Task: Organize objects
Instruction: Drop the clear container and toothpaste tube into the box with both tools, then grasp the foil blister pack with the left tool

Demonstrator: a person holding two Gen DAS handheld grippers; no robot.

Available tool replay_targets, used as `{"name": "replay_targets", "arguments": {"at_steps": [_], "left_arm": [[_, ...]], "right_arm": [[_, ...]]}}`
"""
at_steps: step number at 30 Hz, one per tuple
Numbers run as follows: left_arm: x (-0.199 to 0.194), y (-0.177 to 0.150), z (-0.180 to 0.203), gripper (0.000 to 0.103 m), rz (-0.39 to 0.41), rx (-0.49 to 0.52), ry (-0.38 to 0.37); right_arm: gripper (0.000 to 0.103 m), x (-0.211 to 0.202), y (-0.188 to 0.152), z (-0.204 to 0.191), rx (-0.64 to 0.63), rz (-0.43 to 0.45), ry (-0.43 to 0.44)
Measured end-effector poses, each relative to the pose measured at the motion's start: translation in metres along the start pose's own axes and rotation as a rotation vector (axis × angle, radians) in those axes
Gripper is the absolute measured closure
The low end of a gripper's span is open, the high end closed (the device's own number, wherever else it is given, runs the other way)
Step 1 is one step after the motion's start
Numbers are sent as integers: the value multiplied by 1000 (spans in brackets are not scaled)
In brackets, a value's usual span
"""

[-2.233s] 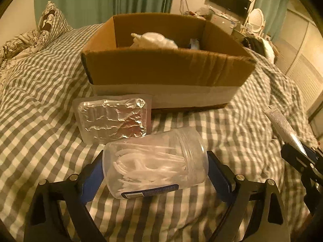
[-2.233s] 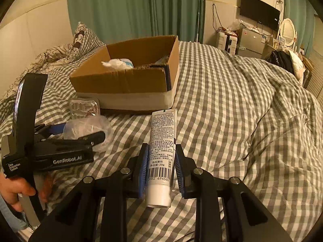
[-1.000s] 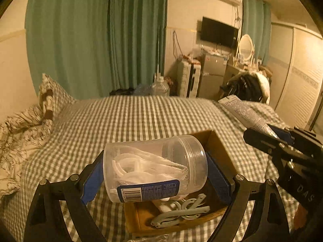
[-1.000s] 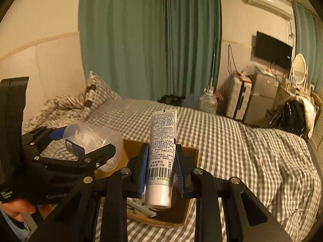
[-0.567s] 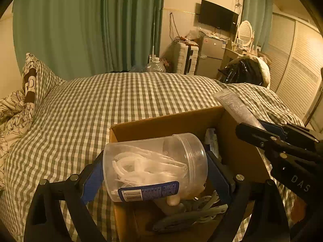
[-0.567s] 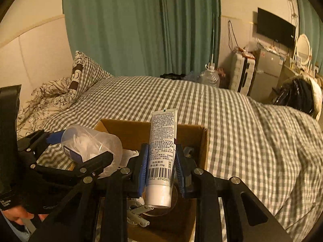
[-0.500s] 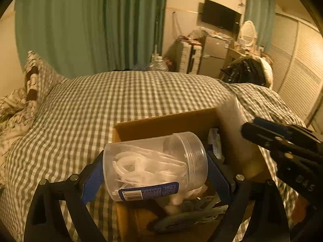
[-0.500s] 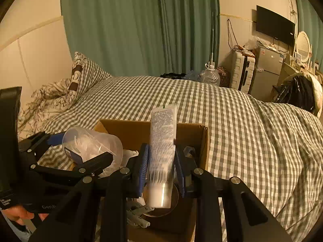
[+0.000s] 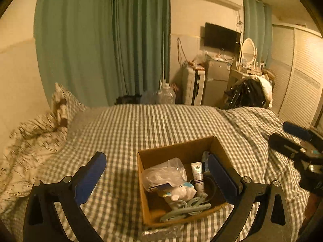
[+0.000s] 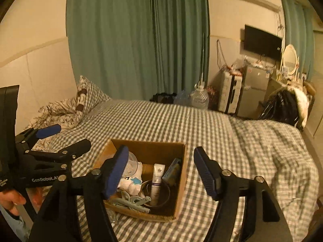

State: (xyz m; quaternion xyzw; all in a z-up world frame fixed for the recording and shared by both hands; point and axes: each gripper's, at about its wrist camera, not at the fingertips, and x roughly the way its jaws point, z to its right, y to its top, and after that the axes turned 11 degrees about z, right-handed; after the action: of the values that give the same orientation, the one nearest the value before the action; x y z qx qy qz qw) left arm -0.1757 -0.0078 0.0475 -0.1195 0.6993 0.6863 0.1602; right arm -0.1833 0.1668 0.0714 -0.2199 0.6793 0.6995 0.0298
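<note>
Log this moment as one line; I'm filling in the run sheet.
left gripper: open, empty | right gripper: open, empty | clear jar, white tube: in cardboard box | foil packet: on bed

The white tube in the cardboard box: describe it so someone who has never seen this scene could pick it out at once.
On the checked bedspread sits an open cardboard box. Inside, right of the clear plastic jar lying on its side, is the white tube. It is the only slim, straight item with a printed label among the jar, a white toy and grey hooks.

Black tool (image 9: 155,173) frames, blue pads (image 10: 118,169), silver screws, "GenRobot.AI" lettering.
</note>
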Motion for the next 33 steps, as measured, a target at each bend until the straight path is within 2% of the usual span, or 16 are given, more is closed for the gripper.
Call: {"name": "replay_targets", "arguments": {"at_steps": [4, 6, 10, 14, 17, 20, 24, 26, 30, 33], "left_arm": [[-35, -1, 3, 0, -8, 60, 39], [-46, -9, 5, 0, -20, 82, 54], [-65, -42, 6, 0, -49, 94, 63], [-68, -84, 2, 0, -95, 30, 67], [-64, -109, 3, 0, -94, 0, 87], [-54, -132, 8, 0, -84, -14, 152], [-32, -162, 17, 0, -132, 14, 125], [-23, -174, 20, 0, -153, 27, 132], [-1, -197, 16, 0, -213, -9, 113], [12, -212, 15, 0, -241, -10, 119]], "right_arm": [[22, -42, 10, -8, -38, 36, -16], [21, -59, 9, -12, -55, 43, -26], [20, -82, -3, -19, -76, 40, -51], [15, -91, -34, -27, -94, 27, -65], [15, -81, -70, -29, -92, 1, -83], [15, -64, -105, -29, -74, -19, -111], [15, -28, -156, -26, -44, -118, -119], [15, -16, -171, -23, -44, -144, -121], [15, 1, -189, -15, -23, -177, -125], [11, 8, -197, -9, -11, -187, -135]]}}
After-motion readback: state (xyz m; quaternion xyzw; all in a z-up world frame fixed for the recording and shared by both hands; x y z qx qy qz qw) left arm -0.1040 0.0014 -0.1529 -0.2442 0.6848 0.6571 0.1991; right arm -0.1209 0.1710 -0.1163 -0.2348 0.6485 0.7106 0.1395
